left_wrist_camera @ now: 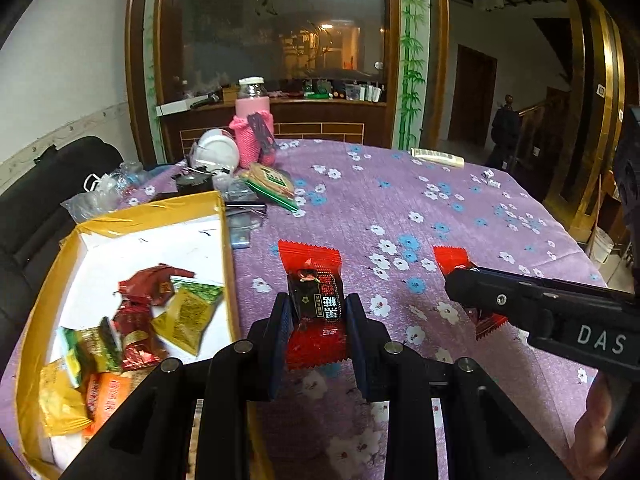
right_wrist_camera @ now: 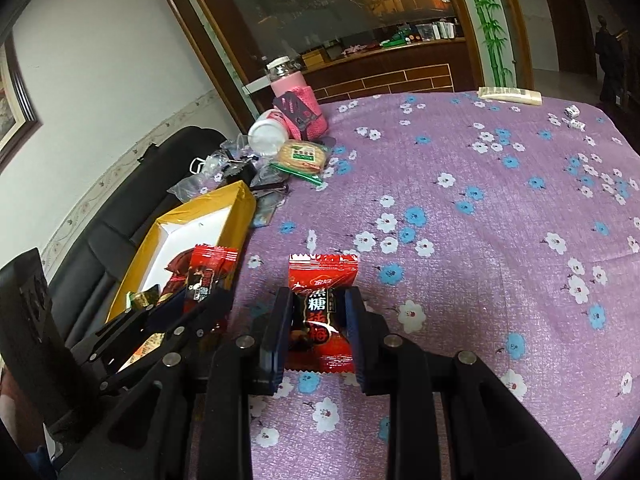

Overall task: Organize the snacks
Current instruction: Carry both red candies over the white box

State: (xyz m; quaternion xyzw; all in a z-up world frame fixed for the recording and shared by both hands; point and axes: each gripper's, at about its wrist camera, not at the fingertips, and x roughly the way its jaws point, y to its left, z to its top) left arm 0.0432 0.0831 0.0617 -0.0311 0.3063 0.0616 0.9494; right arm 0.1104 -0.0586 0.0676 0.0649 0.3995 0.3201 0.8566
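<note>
Red snack packets (left_wrist_camera: 316, 304) (right_wrist_camera: 322, 316) sit clamped in both grippers' jaws; the right one reads 黑糖话梅.

From just behind each gripper we look forward and down along its fingers, close over the purple flowered tablecloth (left_wrist_camera: 460, 200), the left view nearer the yellow box (left_wrist_camera: 230, 240), and both share box (right_wrist_camera: 240, 204), cloth (right_wrist_camera: 480, 208) and pink bottle (left_wrist_camera: 253, 108).

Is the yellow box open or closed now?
Open. The yellow box has no lid on it, and its white inside shows loose snack packets lying on the bottom.
</note>
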